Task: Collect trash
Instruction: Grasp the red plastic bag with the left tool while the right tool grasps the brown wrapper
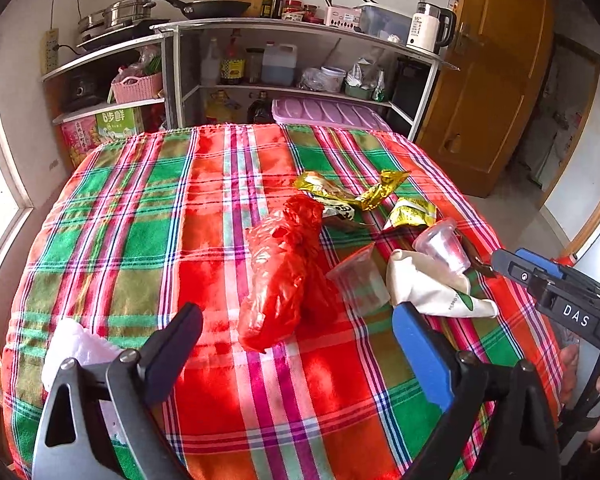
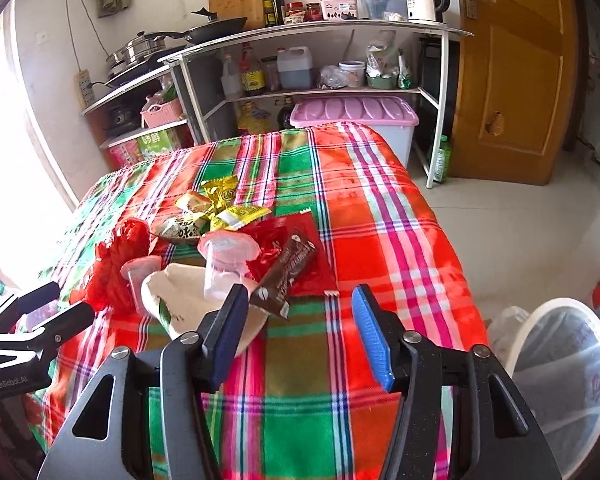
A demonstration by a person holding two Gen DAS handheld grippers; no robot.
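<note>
Trash lies heaped on a plaid-covered table (image 1: 148, 208): a crumpled red plastic bag (image 1: 284, 272), yellow snack wrappers (image 1: 352, 192), two clear plastic cups (image 1: 360, 280), and a white paper wrapper (image 1: 432, 288). My left gripper (image 1: 300, 320) stands open just short of the red bag, nothing between its fingers. In the right wrist view I see the same heap, plus a brown chocolate wrapper (image 2: 290, 276) on a red foil packet (image 2: 300, 248). My right gripper (image 2: 300, 304) is open and empty, with the brown wrapper just beyond its fingertips.
A white bin (image 2: 560, 380) with a clear liner stands on the floor right of the table. Behind the table are kitchen shelves (image 1: 300, 26) with pans, bottles and a kettle, a pink-lidded box (image 2: 352, 114), and a wooden door (image 2: 512, 68).
</note>
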